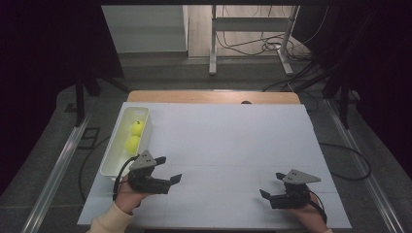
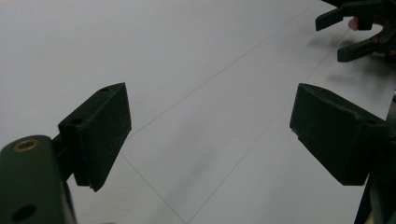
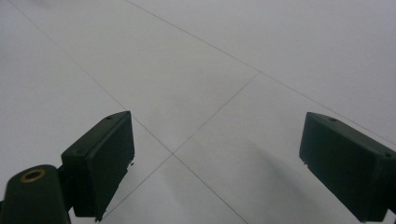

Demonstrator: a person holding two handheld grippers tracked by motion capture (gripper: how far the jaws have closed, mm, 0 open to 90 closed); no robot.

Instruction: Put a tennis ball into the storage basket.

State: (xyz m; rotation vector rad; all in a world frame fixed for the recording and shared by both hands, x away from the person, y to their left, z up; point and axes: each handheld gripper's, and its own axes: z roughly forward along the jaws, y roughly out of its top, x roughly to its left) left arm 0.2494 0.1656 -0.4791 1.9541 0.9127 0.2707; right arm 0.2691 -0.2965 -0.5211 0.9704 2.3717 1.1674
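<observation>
A white tray lies along the left edge of the white table, and two yellow-green balls rest in it. Just right of the tray's near end, my left gripper stands open, pointing right across the table. In the left gripper view its jaws are wide apart over bare surface, with nothing between them. At the near right my right gripper points left, also open. The right gripper view has those jaws spread over bare tabletop. The right gripper also appears far off in the left gripper view.
A wooden strip runs along the table's far edge. Beyond it are a metal frame's legs and loose cables on the floor. Rails flank the table on both sides.
</observation>
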